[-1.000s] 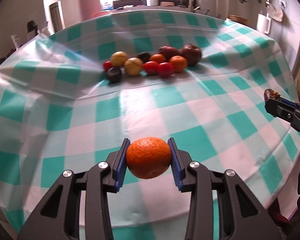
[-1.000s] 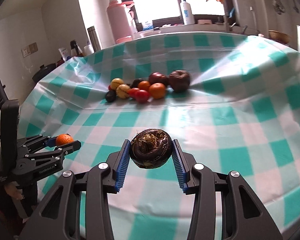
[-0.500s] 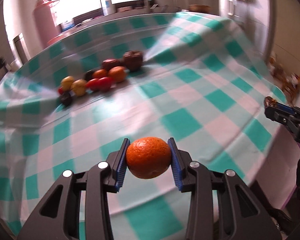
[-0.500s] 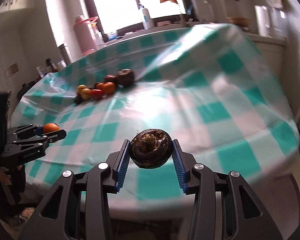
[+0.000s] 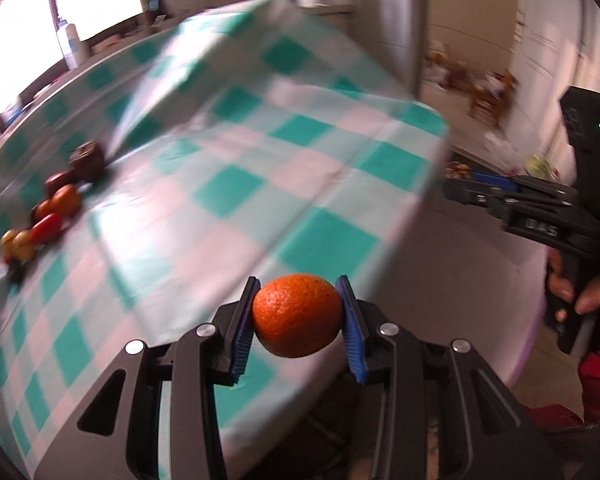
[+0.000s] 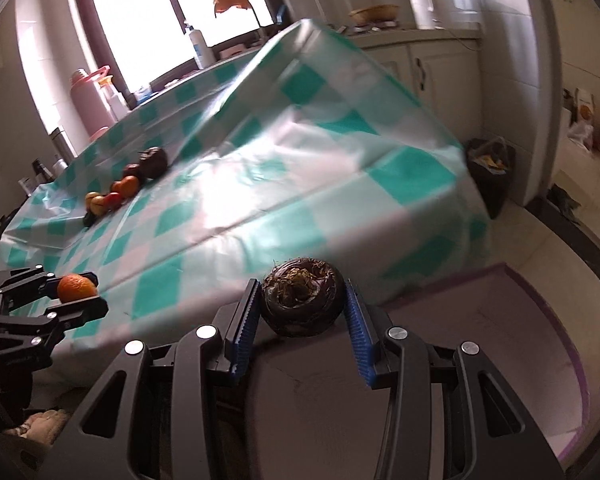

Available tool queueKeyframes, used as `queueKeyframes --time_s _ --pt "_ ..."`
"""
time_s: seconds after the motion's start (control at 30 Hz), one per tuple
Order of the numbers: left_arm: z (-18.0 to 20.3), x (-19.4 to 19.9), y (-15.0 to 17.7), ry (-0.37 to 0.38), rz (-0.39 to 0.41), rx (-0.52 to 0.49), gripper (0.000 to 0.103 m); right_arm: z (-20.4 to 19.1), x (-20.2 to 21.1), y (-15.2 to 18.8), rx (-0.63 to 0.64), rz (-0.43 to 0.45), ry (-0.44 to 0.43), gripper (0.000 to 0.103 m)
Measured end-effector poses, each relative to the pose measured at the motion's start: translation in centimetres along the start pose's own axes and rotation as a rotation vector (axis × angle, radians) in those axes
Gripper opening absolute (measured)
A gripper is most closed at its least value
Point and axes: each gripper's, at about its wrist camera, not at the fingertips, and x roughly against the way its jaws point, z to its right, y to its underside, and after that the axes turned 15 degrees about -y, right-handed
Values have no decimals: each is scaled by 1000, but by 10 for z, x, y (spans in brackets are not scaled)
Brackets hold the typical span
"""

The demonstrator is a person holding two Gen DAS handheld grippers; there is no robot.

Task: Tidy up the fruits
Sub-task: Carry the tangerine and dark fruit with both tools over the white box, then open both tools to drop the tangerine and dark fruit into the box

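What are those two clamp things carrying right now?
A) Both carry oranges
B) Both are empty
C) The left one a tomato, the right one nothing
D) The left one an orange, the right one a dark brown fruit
D: the left gripper is shut on an orange, and the right gripper is shut on a dark brown fruit, each pinched between blue pads.

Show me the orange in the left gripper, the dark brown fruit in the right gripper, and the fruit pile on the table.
orange (image 5: 296, 316): left wrist view, middle of its peel.
dark brown fruit (image 6: 302, 298): right wrist view, its rough top.
fruit pile (image 6: 126, 186): right wrist view, an orange fruit mid-pile.
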Motion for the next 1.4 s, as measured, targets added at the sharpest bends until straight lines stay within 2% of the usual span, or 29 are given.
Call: queueKeyframes --time_s 0.17,0.3,0.37,0.47,0.57,0.77,0.93,0.97,1.03,1.1,1.17,1.2,1.23,1.33,1.4 --pt "63 -10 -9 77 -6 -150 39 44 5 24 -96 -29 100 42" --pt "105 -21 -9 128 -16 -251 39 70 2 44 -165 -68 144 42" --pt "129 -34 -7 149 -44 -293 39 82 -2 54 -198 -94 173 42" --pt "151 -53 1 183 -84 -336 39 97 -7 64 -246 -119 193 42" --pt "165 -68 11 177 -112 -374 39 108 -6 74 -273 -125 201 42" --pt "170 -85 24 215 -158 -381 40 120 -14 84 -309 -179 239 43" --pt "170 -86 24 255 -148 -358 41 114 -27 94 -283 -247 260 43" --pt "170 -84 23 267 -143 -353 44 113 -31 95 -274 -260 267 43" --pt "171 -83 22 275 -123 -345 57 109 -38 97 -244 -296 290 43" --pt "172 -87 22 279 -125 -337 63 108 -41 98 -233 -316 304 44" --pt "172 -92 20 282 -147 -319 72 109 -41 99 -248 -319 304 56" --pt "171 -96 19 283 -154 -307 74 110 -40 99 -255 -317 302 63" --pt "166 -96 18 280 -157 -287 74 110 -37 99 -260 -314 301 64" --pt "152 -83 11 257 -95 -235 74 112 -29 90 -263 -294 320 68" --pt "143 -61 5 271 5 -210 76 110 -17 81 -265 -240 331 71"
